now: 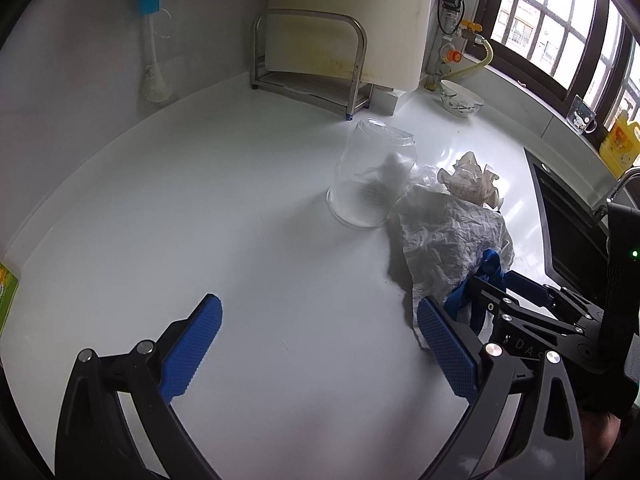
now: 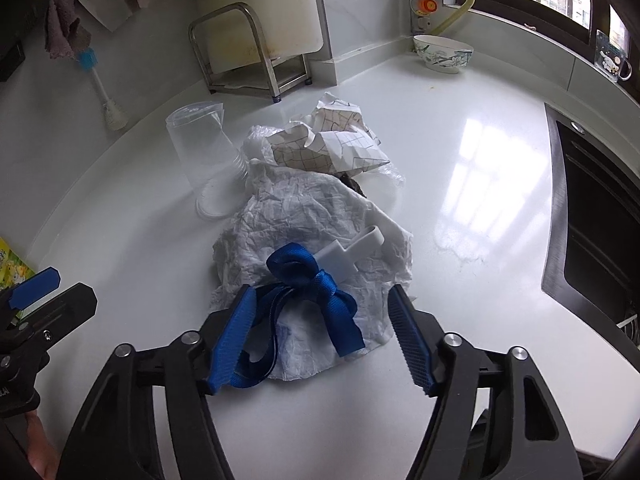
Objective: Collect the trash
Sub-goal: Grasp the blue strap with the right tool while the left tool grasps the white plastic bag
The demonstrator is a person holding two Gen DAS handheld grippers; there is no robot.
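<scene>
A trash pile lies on the white counter (image 2: pixel 460 184): crumpled white paper (image 2: pixel 304 216), a checked paper wad (image 2: pixel 332 144), a knotted blue ribbon (image 2: pixel 316 284), a white plastic piece (image 2: pixel 352 248) and a clear plastic cup (image 2: pixel 208 152) tipped on its side. My right gripper (image 2: pixel 324 312) is open, its fingers either side of the ribbon and the paper's near edge. My left gripper (image 1: pixel 320 332) is open and empty over bare counter, left of the white paper (image 1: pixel 452 240). The cup (image 1: pixel 372 172) and the checked wad (image 1: pixel 472 180) lie beyond it.
A steel rack (image 1: pixel 308 60) with a cutting board stands at the back. A bottle brush (image 1: pixel 154 56) leans on the wall. A bowl (image 1: pixel 460 98) sits at the back right. A black sink (image 2: pixel 600 216) lies to the right. A green box (image 1: pixel 6 296) is at the left edge.
</scene>
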